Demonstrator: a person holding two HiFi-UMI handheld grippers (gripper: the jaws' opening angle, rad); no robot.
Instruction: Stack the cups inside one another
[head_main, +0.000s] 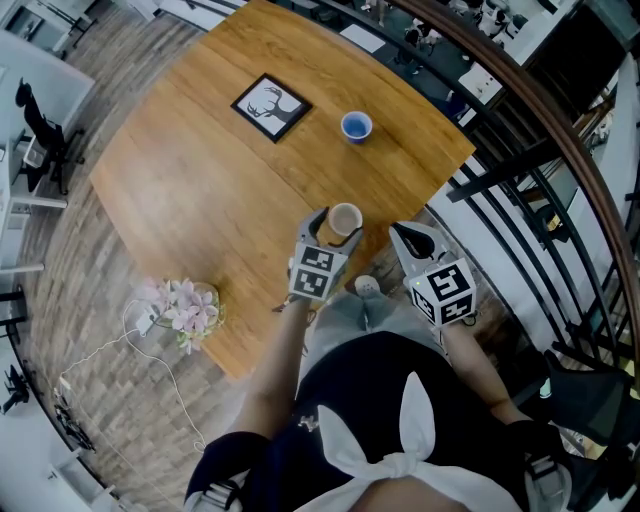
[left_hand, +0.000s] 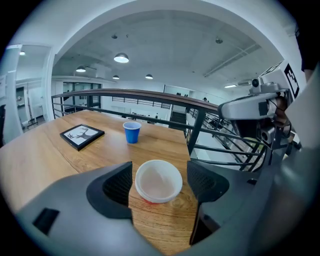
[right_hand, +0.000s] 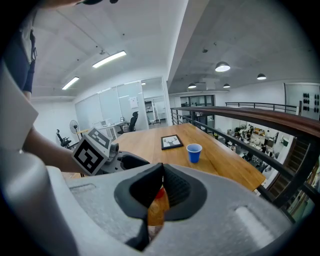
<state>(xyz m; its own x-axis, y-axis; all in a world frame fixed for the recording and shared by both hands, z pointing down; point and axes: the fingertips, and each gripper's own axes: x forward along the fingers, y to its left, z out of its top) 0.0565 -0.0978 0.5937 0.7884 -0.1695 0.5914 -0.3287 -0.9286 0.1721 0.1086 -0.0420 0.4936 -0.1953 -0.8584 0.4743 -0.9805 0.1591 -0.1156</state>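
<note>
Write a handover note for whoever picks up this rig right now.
Left gripper: open, fingers either side of the red cup at the table's near edge, not gripping it.
Right gripper: shut, empty, beside the left one.
Blue cup: standing alone farther back, near the framed picture.
Done: nothing stacked.
Left: grip the red cup, nest it with the blue cup.

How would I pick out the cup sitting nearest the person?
Find the big wooden table, then its edge closest to the person, by the railing. A cup stands there between the open jaws of the left gripper. Unlike the all-blue cup farther out near the framed deer picture, it is red outside and white inside.
</note>
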